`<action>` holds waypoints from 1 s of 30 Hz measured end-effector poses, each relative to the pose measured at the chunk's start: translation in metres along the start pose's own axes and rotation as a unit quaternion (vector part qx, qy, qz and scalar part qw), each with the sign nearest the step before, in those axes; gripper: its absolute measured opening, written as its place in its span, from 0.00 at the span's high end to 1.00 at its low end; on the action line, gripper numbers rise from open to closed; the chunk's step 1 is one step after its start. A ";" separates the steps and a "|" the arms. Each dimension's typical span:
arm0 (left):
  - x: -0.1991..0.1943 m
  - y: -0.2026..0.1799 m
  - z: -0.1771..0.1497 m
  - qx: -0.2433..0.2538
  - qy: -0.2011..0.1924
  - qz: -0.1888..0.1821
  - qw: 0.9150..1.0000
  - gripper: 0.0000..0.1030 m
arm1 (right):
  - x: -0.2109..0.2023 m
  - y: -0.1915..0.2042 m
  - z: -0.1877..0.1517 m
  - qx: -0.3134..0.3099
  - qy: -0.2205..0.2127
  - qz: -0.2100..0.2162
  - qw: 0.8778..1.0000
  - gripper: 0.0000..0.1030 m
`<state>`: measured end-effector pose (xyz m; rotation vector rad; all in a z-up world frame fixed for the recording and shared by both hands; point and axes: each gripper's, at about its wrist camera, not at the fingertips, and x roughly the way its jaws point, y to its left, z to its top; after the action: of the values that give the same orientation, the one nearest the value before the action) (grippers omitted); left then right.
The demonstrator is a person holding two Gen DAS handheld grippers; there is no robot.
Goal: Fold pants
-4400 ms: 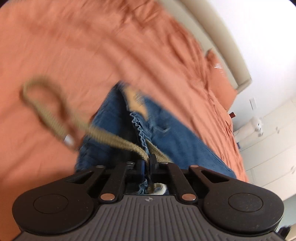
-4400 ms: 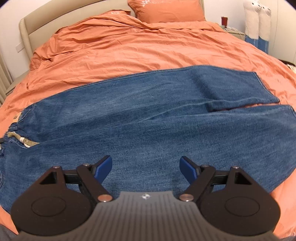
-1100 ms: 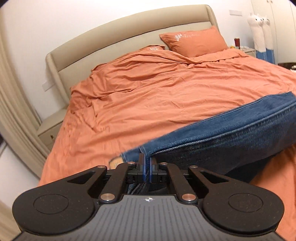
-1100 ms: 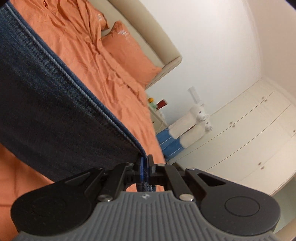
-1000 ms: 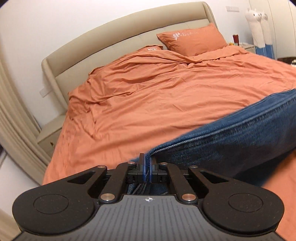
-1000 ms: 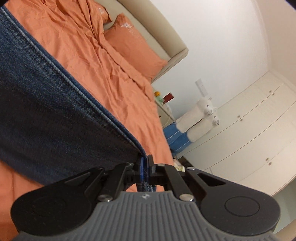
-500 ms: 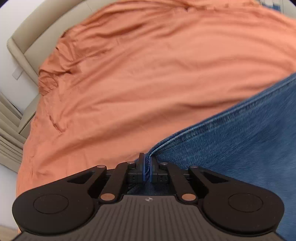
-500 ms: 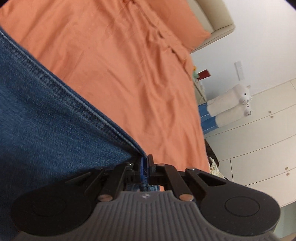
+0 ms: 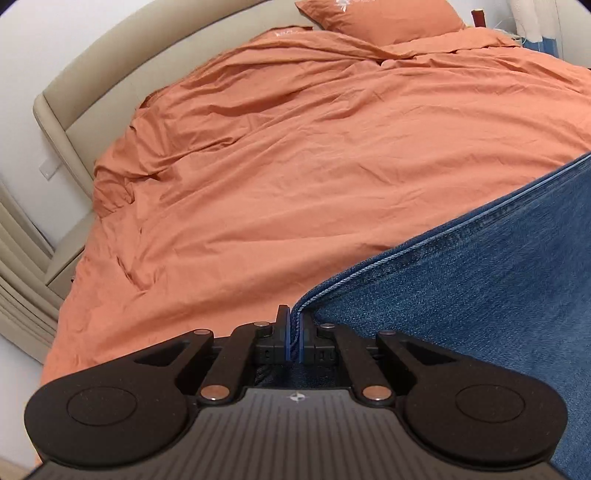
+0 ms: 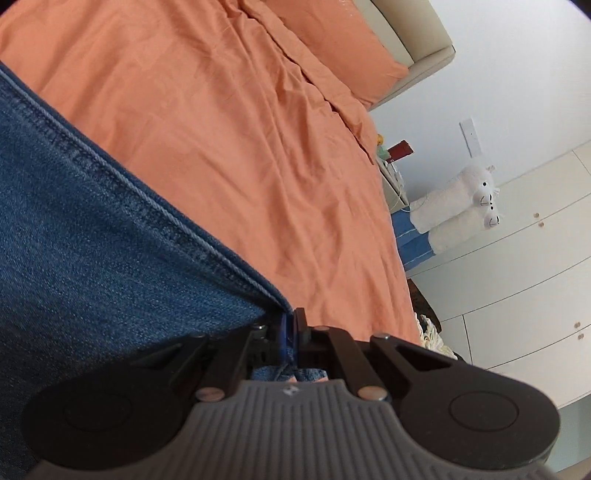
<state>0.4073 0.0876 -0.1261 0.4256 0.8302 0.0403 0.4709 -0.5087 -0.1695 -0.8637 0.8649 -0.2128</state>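
Observation:
The blue denim pants (image 9: pixel 480 288) stretch between my two grippers, low over the orange bed. My left gripper (image 9: pixel 293 332) is shut on one corner of the denim, whose stitched edge runs up to the right. My right gripper (image 10: pixel 291 332) is shut on the other corner of the pants (image 10: pixel 92 258), with the seam edge running up to the left. Most of the pants lies outside both views.
The orange duvet (image 9: pixel 295 147) covers the bed, with an orange pillow (image 9: pixel 380 16) and beige headboard (image 9: pixel 110 62) at the far end. A nightstand (image 10: pixel 393 177), two plush toys (image 10: pixel 461 206) and white wardrobe doors (image 10: pixel 535 295) stand to the right of the bed.
Both grippers kept hold of the denim. Half a second ago the views pointed down at the bed; the left one has tilted back up to show the headboard, and the pants sit low over the duvet.

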 end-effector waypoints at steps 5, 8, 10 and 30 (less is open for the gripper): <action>0.036 -0.012 0.005 -0.006 0.030 0.011 0.999 0.96 | 0.022 0.015 0.014 0.007 0.019 -0.007 1.000 1.00; 0.051 -0.012 0.000 -0.021 0.055 0.010 0.998 0.95 | 0.033 0.029 0.019 0.014 0.034 -0.014 0.999 1.00; 0.055 -0.010 -0.002 -0.027 0.069 0.006 0.997 0.87 | 0.034 0.032 0.020 0.024 0.037 -0.017 0.999 1.00; -0.090 0.157 -0.156 -0.364 0.047 -0.081 0.926 0.36 | -0.217 0.103 -0.034 0.321 -0.029 0.303 0.897 0.57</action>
<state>0.2539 0.2679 -0.0960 -0.3514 0.8796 0.2098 0.2876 -0.3546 -0.1321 0.0381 0.8897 0.0807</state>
